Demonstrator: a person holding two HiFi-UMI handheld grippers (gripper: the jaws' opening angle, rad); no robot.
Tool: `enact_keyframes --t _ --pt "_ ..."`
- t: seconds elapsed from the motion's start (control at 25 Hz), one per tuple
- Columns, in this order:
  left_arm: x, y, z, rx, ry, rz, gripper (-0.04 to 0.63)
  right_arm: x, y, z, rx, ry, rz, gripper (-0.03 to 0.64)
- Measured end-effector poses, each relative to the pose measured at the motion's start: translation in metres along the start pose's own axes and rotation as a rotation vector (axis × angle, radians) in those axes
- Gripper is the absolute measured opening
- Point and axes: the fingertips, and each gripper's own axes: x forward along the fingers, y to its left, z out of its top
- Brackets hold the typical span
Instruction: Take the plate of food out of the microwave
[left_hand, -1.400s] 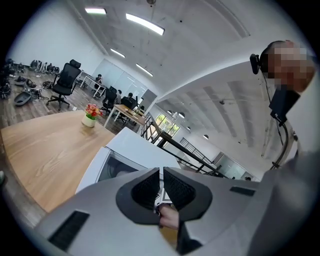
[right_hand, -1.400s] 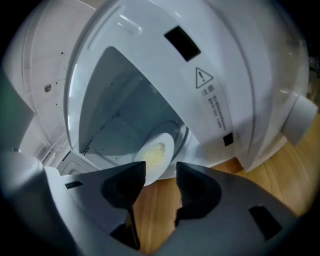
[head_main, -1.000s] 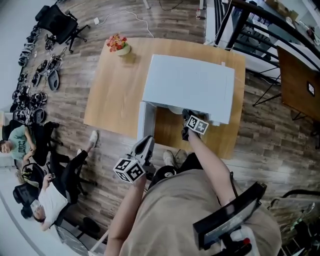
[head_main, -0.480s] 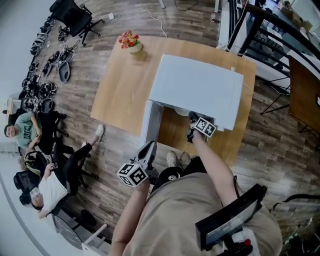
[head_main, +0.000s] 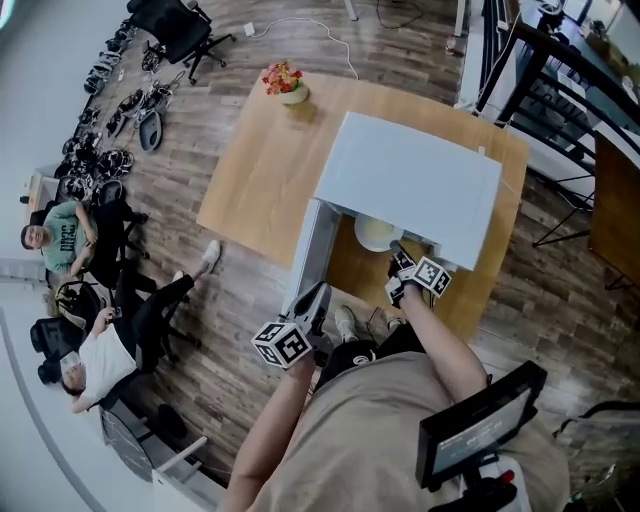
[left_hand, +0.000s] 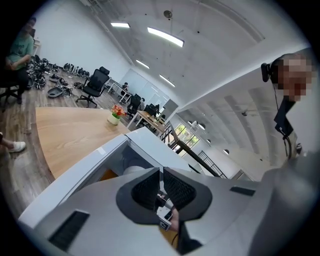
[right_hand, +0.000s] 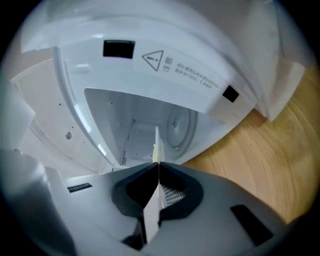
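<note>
The white microwave (head_main: 415, 185) stands on a wooden table (head_main: 255, 175) with its door (head_main: 308, 255) swung open to the left. A pale round plate (head_main: 375, 232) sticks out of the microwave's mouth over the table. My right gripper (head_main: 398, 258) has just been closing and is shut on the plate's near rim. In the right gripper view the plate (right_hand: 156, 142) shows edge-on between the shut jaws of the right gripper (right_hand: 158, 164), with the bare cavity (right_hand: 140, 120) behind. My left gripper (head_main: 318, 300) hangs below the door's edge, its jaws (left_hand: 161, 186) together with nothing between them.
A small pot of flowers (head_main: 285, 82) sits at the table's far left corner. People sit on the floor at the left (head_main: 70, 240). An office chair (head_main: 175, 25) and black railings (head_main: 545, 60) stand beyond the table.
The right gripper has closed on the plate's rim, risen and drawn back toward me, so more of the plate shows outside the microwave. The left gripper has shifted only slightly.
</note>
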Motion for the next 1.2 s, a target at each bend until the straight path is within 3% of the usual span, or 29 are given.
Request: enact_keyframes --t 0.16,0.68,0.8,1.0,1.2 --pt "-0.005 0.003 -0.011 -0.015 -0.001 0.021 0.006 -0.037 -0.002 -0.02 0.013 0.08 0.018 0.012" --pt "-0.018 0.029 0.016 0.015 -0.093 0.01 0.006 -0.079 0.088 -0.061 -0.047 0.332 0.073 0.012" --pt "-0.027 0.036 0.019 0.011 -0.093 0.0 0.006 -0.086 0.116 -0.069 -0.027 0.33 0.152 0.012" --pt "-0.043 0.043 0.031 0.071 -0.06 -0.037 0.006 -0.094 0.156 -0.082 -0.038 0.288 0.242 0.012" --pt "-0.066 0.047 0.04 0.113 -0.027 -0.098 0.006 -0.116 0.179 -0.104 -0.039 0.208 0.24 0.012"
